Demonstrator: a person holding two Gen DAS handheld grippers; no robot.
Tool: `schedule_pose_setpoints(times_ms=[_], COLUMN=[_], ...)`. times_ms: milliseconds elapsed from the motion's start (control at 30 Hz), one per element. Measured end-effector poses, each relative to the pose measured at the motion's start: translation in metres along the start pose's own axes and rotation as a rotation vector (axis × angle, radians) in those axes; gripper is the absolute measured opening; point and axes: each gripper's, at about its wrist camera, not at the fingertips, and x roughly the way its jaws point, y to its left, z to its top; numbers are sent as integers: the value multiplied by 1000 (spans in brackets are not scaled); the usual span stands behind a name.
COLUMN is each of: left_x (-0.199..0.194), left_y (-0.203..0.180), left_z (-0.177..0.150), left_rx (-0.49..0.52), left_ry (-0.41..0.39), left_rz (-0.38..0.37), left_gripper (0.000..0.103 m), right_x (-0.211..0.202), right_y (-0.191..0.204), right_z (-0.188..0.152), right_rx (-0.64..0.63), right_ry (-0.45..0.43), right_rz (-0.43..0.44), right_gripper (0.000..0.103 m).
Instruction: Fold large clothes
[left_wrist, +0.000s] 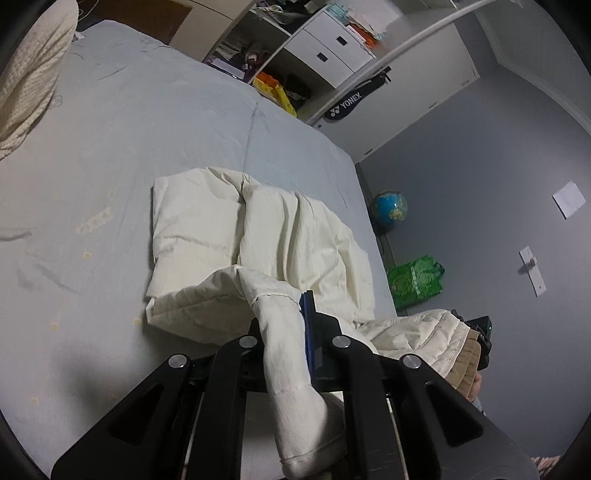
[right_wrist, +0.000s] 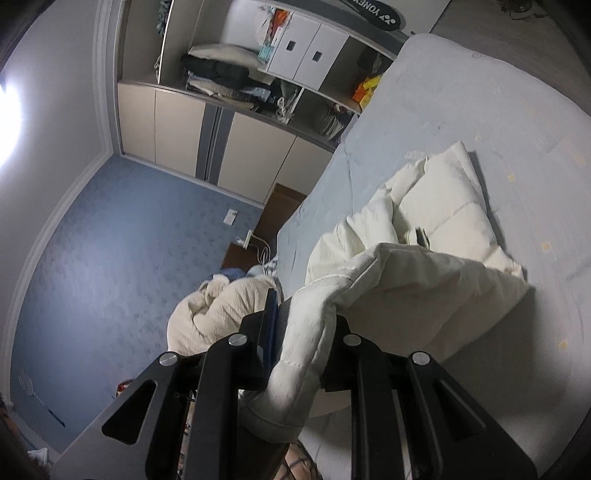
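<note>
A cream quilted garment (left_wrist: 266, 236) lies partly folded on the pale blue bed (left_wrist: 129, 129). My left gripper (left_wrist: 286, 314) is shut on one edge of the garment, which hangs down through the fingers. My right gripper (right_wrist: 306, 321) is shut on another edge of the same garment (right_wrist: 436, 229) and holds it lifted above the bed (right_wrist: 498, 110). The right gripper also shows in the left wrist view (left_wrist: 480, 332), at the garment's far corner by the bed edge.
A cream quilted blanket (left_wrist: 29, 74) lies at the head of the bed, also in the right wrist view (right_wrist: 218, 310). Shelves and cupboards (right_wrist: 236, 74) stand past the bed's far end. A globe (left_wrist: 388, 207) and green bag (left_wrist: 415, 280) sit by the wall.
</note>
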Motion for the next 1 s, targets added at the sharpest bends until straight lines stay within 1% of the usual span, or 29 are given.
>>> schedule_pose_setpoints(times_ms=[133, 300, 433, 667, 833, 1000], left_x=[11, 26, 44, 74, 95, 129], left_y=[3, 11, 18, 33, 48, 66], left_z=[20, 47, 69, 99, 118, 138], left_rx=[-18, -65, -122, -190, -250, -307], left_ry=[-7, -11, -2, 13, 19, 38], left_rz=[14, -1, -21, -12, -17, 17], left_gripper=[9, 10, 10, 13, 17, 19], right_x=[10, 27, 44, 78, 104, 128], right_y=[-7, -16, -26, -51, -71, -98], right_z=[16, 41, 58, 90, 111, 123], right_rx=[24, 71, 111, 208, 262, 327], right_ry=[-26, -65, -78, -85, -84, -90], right_rz=[-8, -22, -40, -66, -116, -160], right_gripper=[15, 15, 15, 15, 15, 15])
